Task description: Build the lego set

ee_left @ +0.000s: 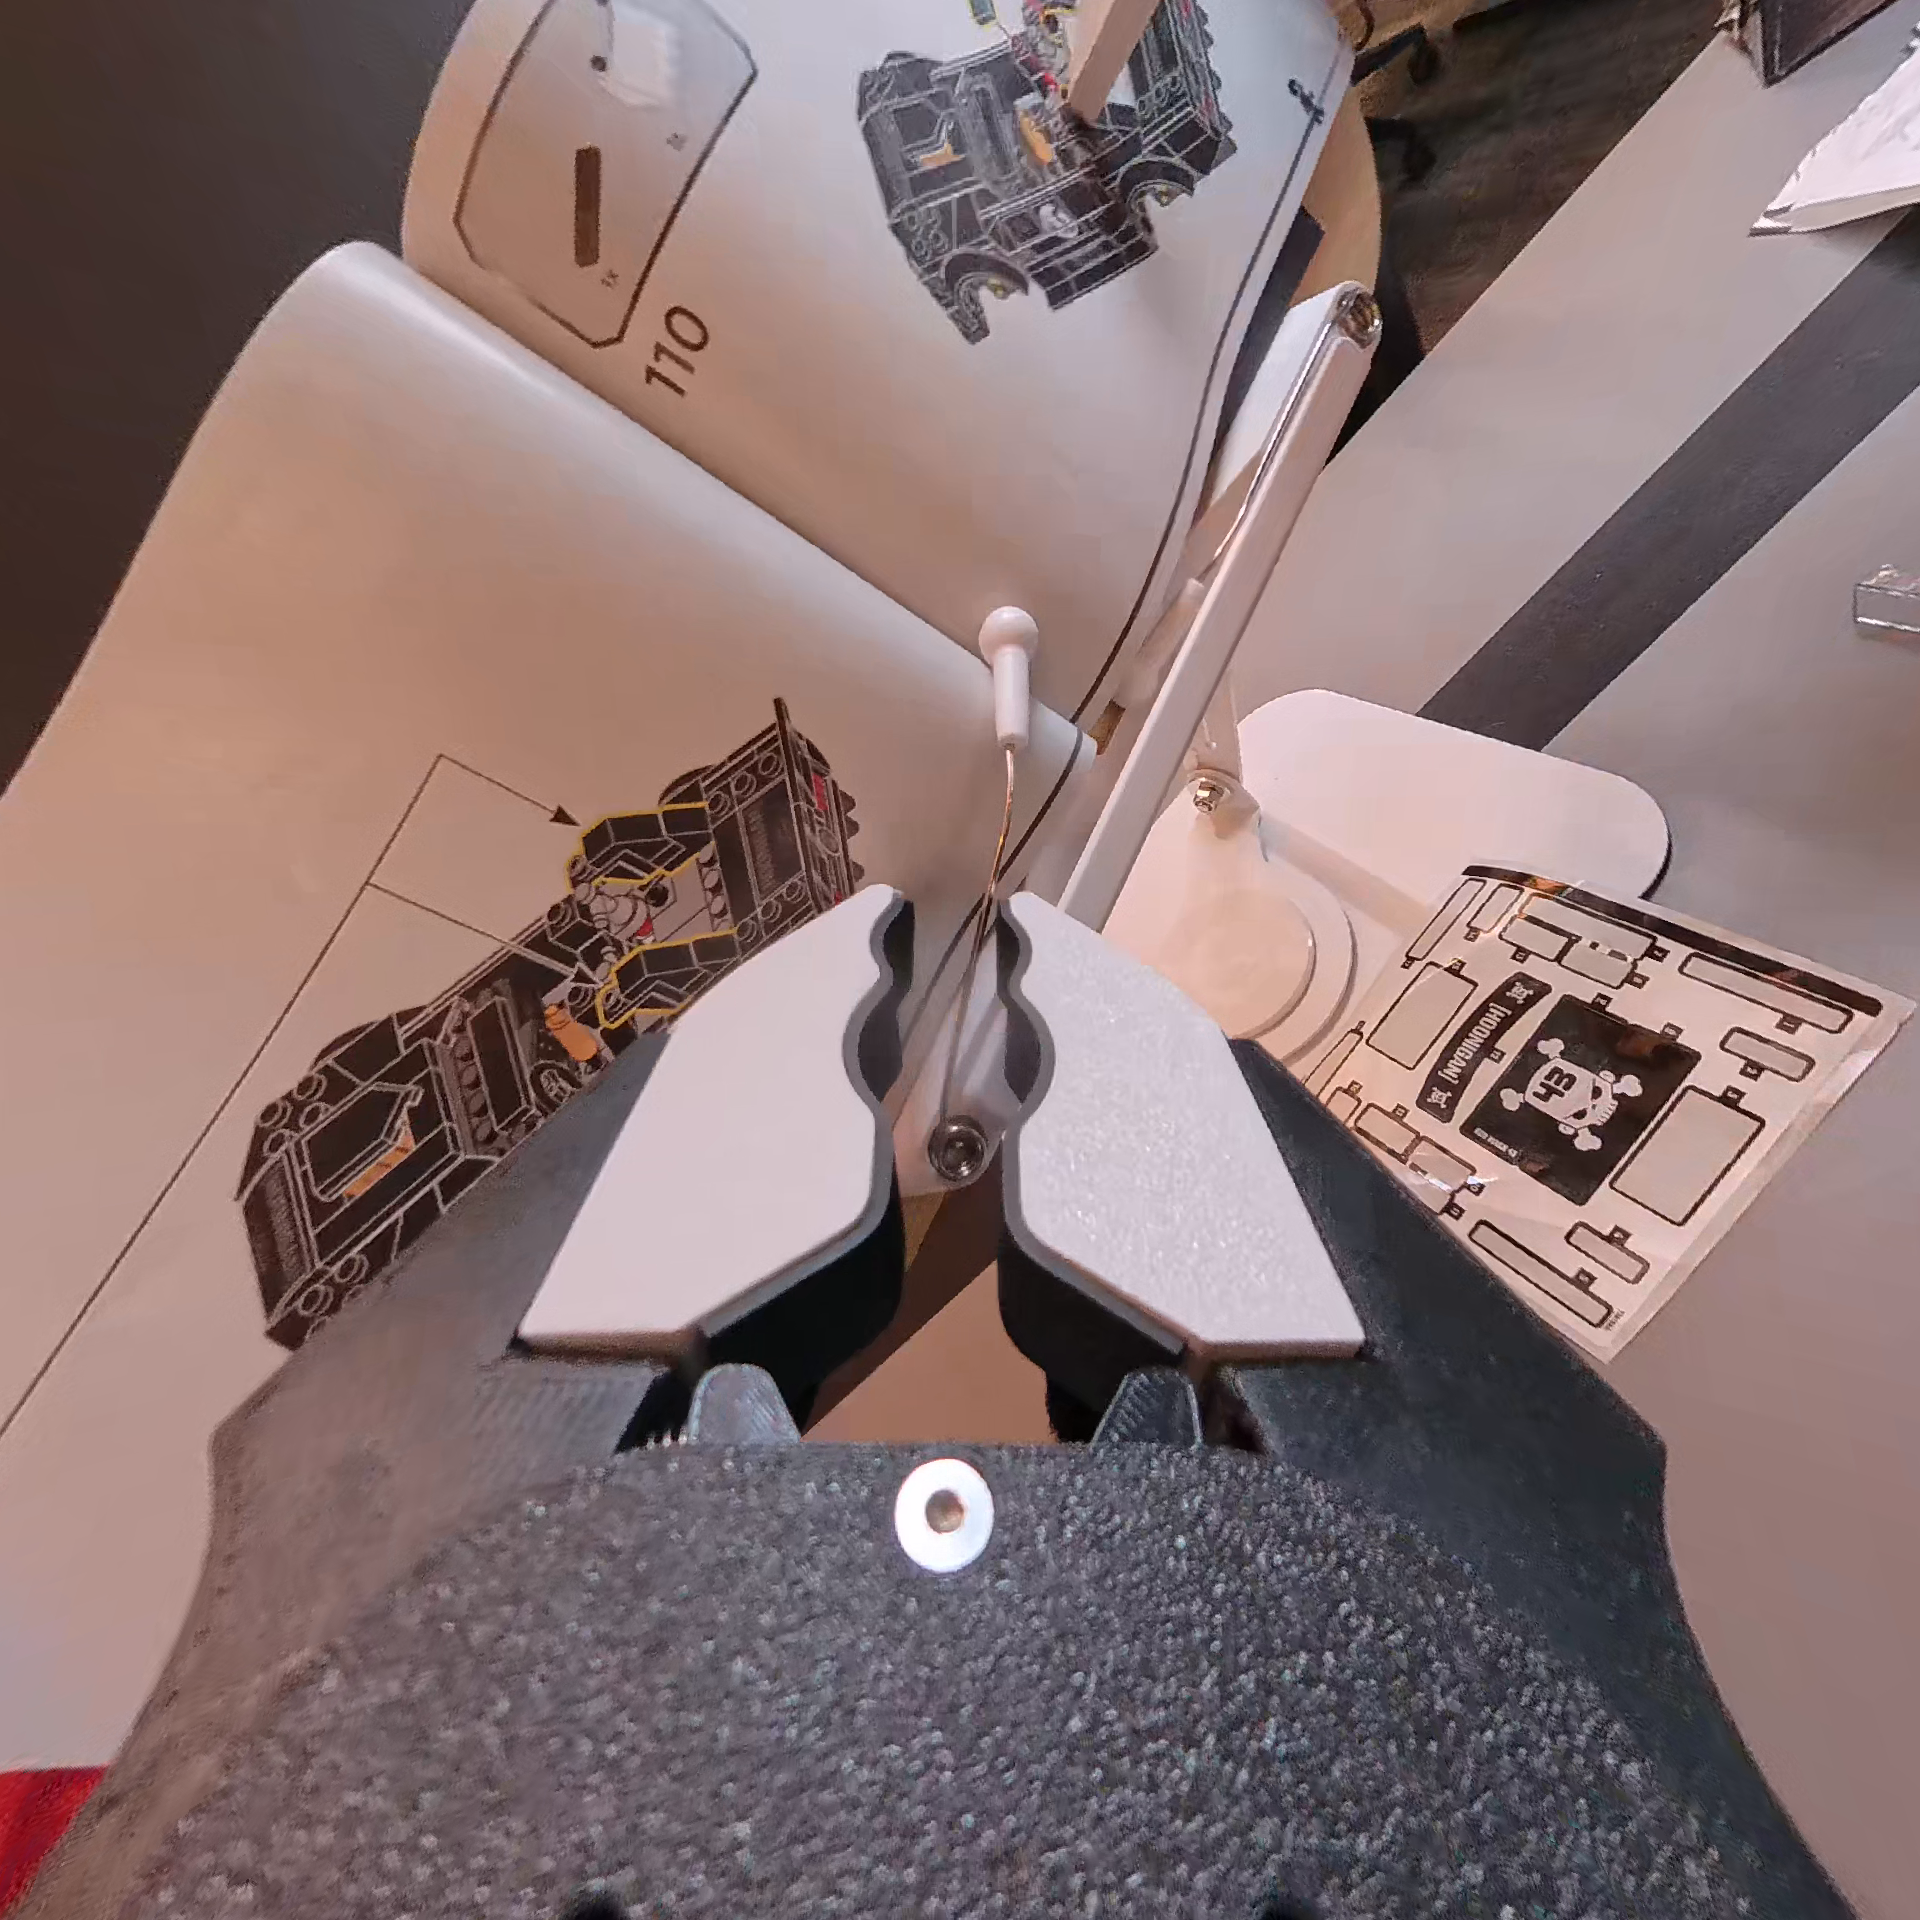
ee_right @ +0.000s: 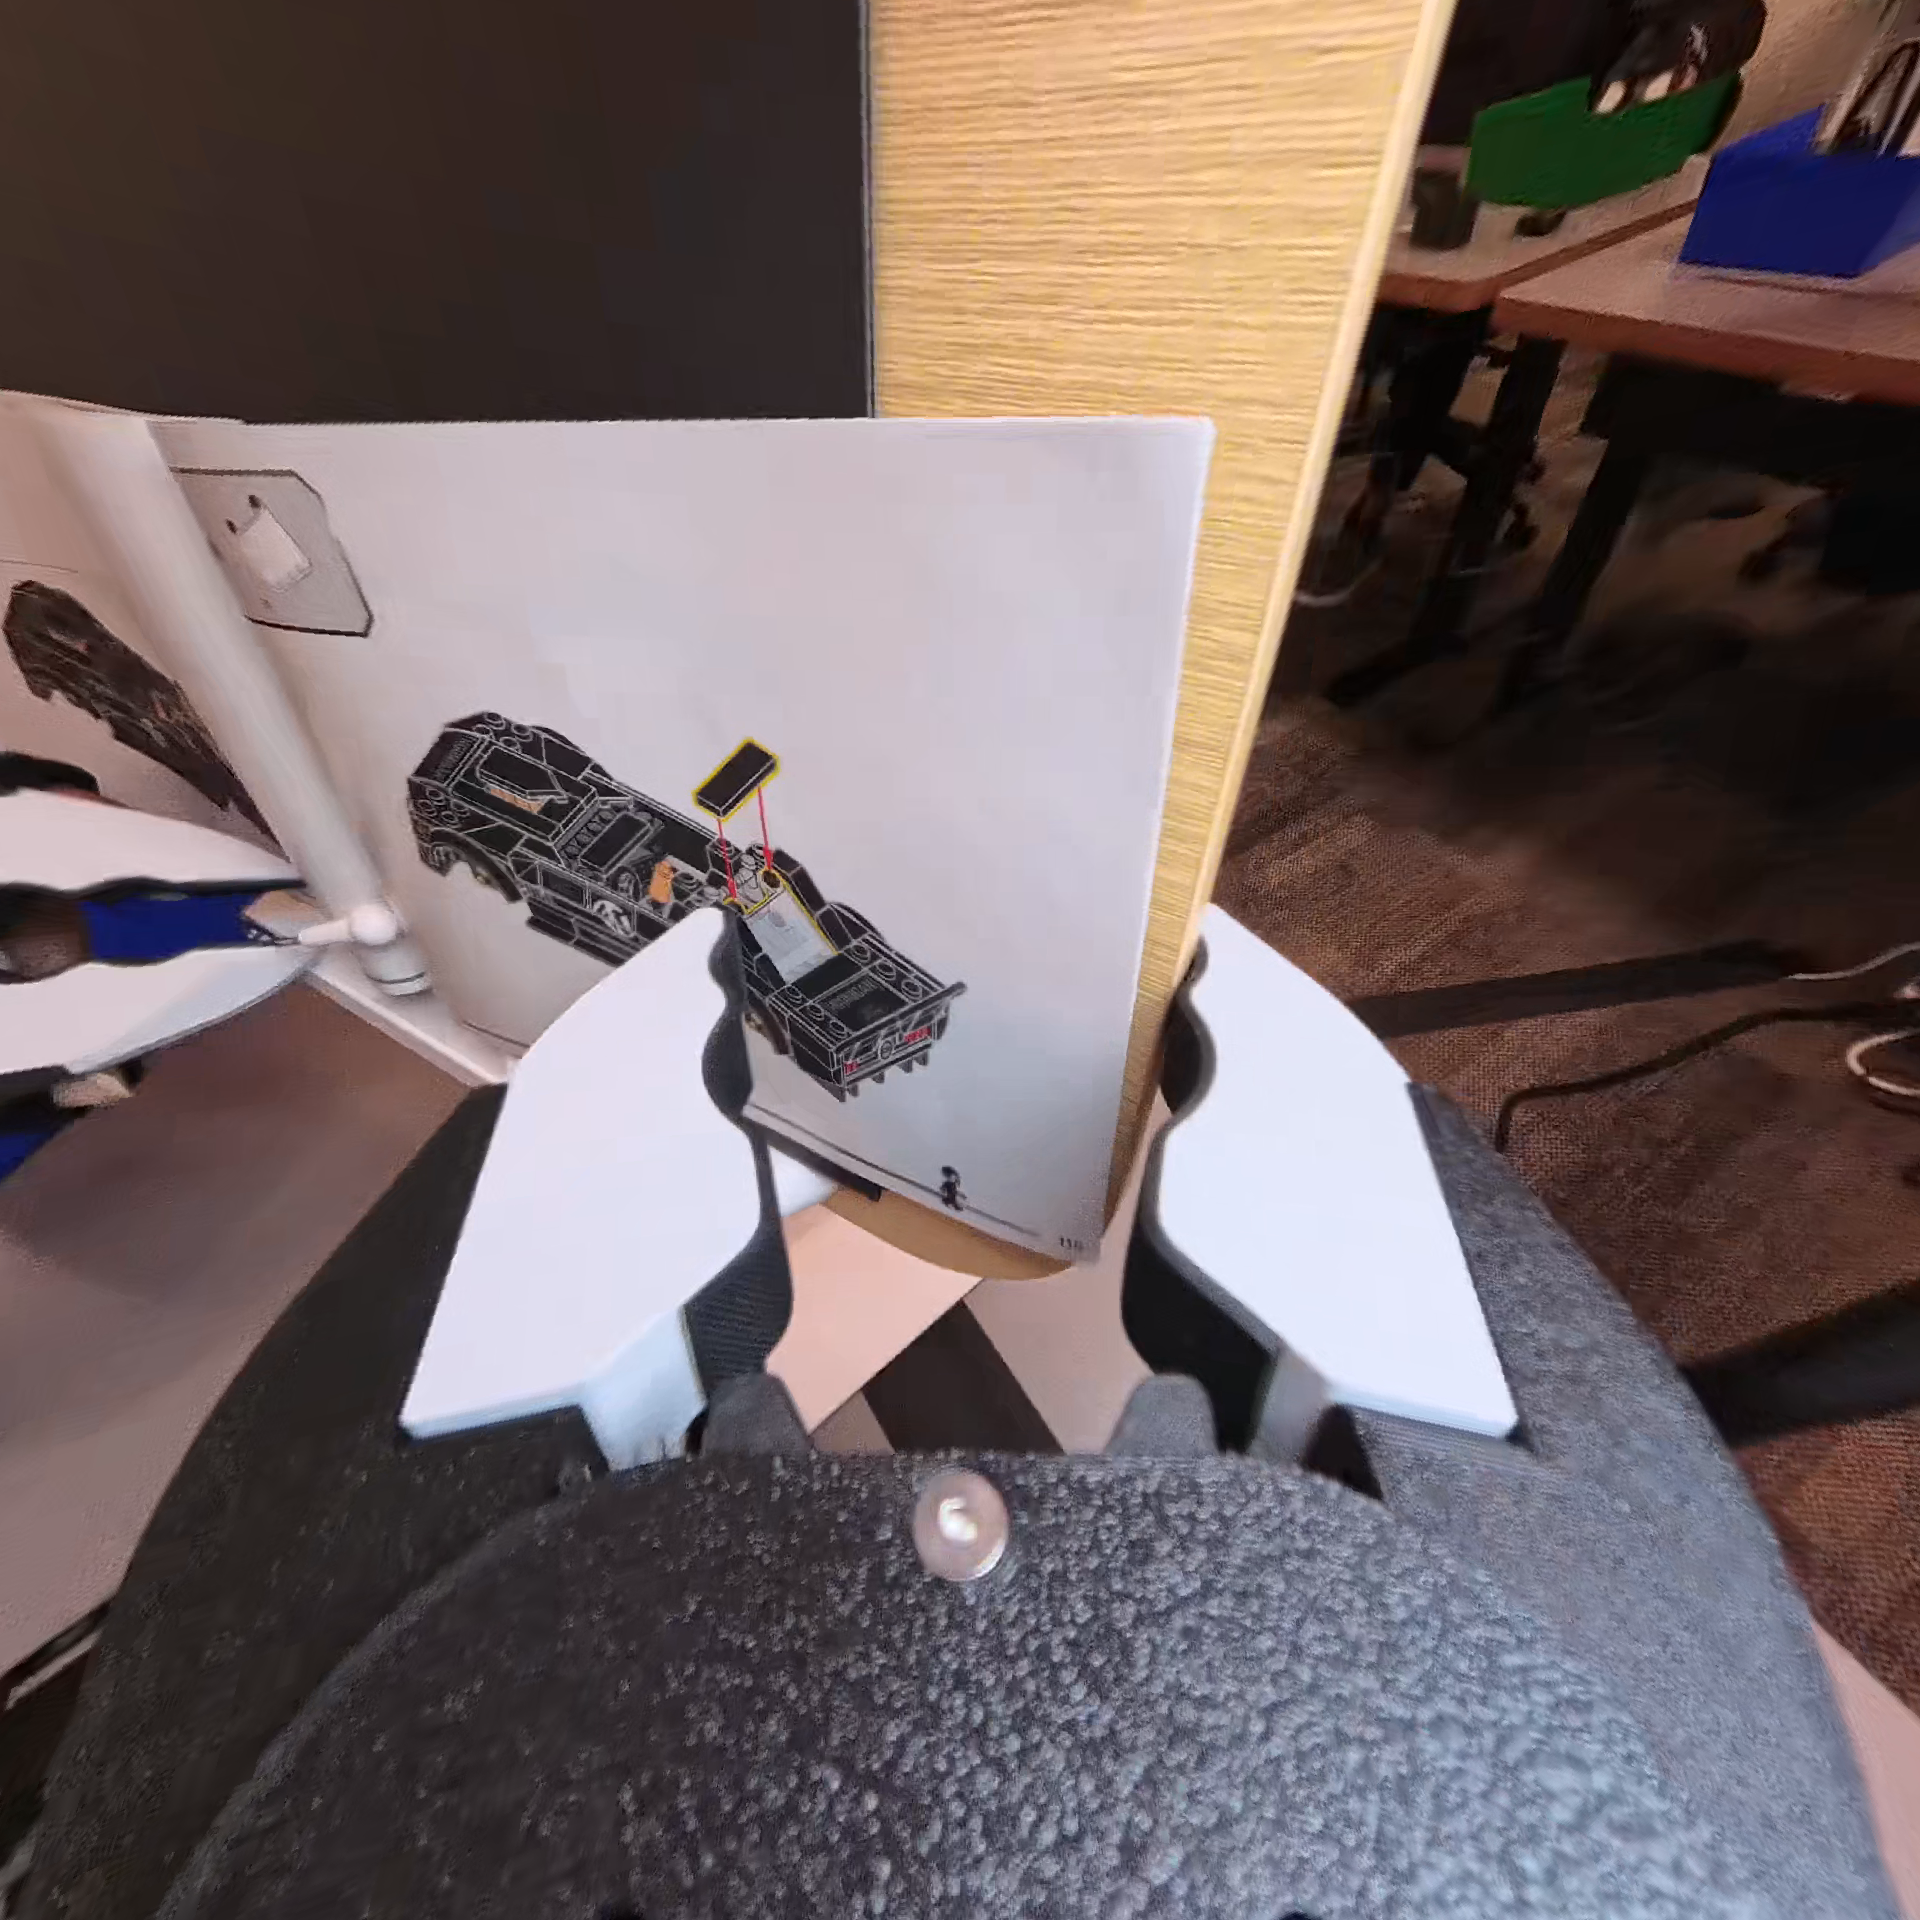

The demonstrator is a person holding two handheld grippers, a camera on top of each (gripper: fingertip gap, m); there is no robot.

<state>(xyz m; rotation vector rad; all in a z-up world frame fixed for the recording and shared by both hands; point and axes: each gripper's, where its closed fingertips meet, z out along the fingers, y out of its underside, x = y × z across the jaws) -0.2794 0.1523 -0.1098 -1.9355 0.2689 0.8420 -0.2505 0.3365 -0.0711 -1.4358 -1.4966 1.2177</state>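
Nearest the left wrist camera, the left gripper (ee_left: 956,925) is seen with its jaws almost closed around the thin wire page clip (ee_left: 1006,665) of a white book stand (ee_left: 1195,665); whether the wire is actually pinched cannot be told. Behind it the instruction booklet (ee_left: 520,582) is propped open. Only this view shows the sticker sheet (ee_left: 1600,1101) lying on the grey table (ee_left: 1766,1455). In the right wrist view, the right gripper (ee_right: 956,935) is held with jaws spread wide, the booklet's lower right page corner (ee_right: 1081,1236) standing between them. No loose bricks are clearly seen.
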